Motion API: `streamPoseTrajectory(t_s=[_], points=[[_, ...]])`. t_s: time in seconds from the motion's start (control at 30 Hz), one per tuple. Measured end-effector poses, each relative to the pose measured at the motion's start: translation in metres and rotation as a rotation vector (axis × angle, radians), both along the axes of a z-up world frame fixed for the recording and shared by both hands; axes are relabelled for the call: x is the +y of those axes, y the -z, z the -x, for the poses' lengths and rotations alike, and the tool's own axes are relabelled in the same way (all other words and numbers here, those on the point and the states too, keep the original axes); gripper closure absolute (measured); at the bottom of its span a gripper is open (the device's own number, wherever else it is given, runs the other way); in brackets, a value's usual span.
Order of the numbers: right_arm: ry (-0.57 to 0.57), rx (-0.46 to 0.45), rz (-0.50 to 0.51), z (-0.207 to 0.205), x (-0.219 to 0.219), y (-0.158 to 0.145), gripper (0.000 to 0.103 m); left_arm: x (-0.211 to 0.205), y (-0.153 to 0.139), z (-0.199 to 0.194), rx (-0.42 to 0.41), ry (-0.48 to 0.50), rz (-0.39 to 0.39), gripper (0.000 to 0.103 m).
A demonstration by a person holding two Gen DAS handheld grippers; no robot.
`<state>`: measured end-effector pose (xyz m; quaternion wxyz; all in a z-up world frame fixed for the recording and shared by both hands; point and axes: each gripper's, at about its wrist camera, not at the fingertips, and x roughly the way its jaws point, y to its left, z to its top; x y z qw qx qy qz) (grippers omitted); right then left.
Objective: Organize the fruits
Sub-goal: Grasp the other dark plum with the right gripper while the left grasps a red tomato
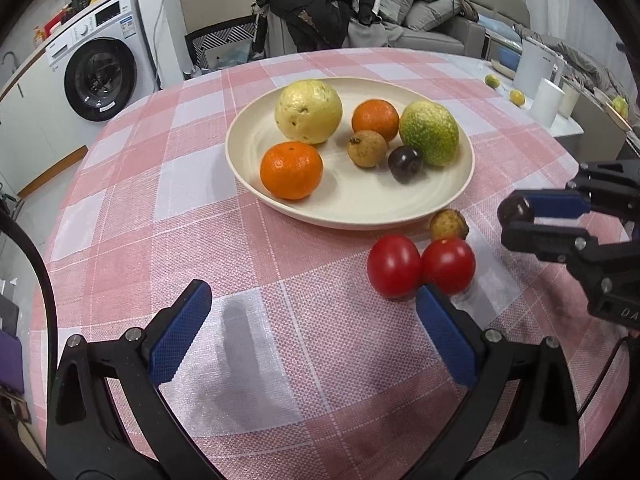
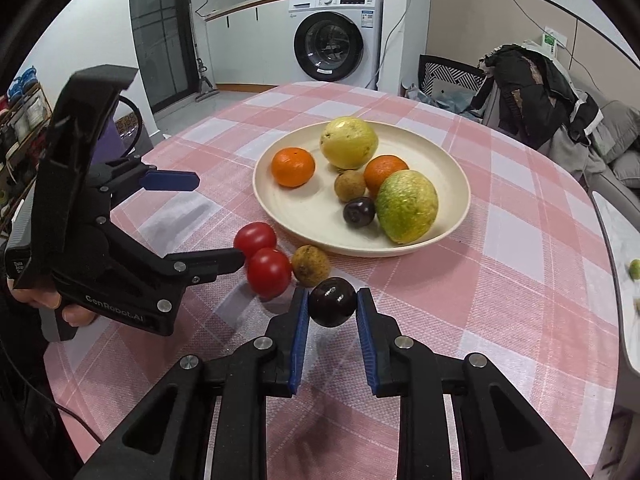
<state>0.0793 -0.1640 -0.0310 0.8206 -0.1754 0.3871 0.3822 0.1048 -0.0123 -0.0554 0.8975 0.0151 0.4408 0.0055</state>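
Observation:
A cream plate on the pink checked cloth holds a yellow fruit, two oranges, a green fruit, a brown longan and a dark plum. On the cloth in front of the plate lie two red tomatoes and a brown fruit. My right gripper is shut on a second dark plum, just right of these. My left gripper stands open, nothing between its fingers, its right finger beside the tomatoes.
A person's hand holds the left gripper. A white side table at the right carries cups and small citrus fruits. A chair piled with clothes stands behind the table, a washing machine further back.

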Motion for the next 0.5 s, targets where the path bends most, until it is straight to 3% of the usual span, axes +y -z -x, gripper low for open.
streamPoseTrajectory(t_s=[0.17, 0.3, 0.5], points=[[0.014, -0.004, 0.002, -0.002, -0.002, -0.001, 0.079, -0.009, 0.003, -0.004, 0.007, 0.025, -0.053, 0.003], [0.02, -0.007, 0.004, -0.003, -0.003, -0.001, 0.079, -0.013, 0.001, -0.009, 0.004, 0.046, -0.049, 0.01], [0.031, -0.008, 0.005, -0.003, -0.006, -0.001, 0.079, -0.017, -0.002, -0.01, 0.0, 0.084, -0.012, 0.036]])
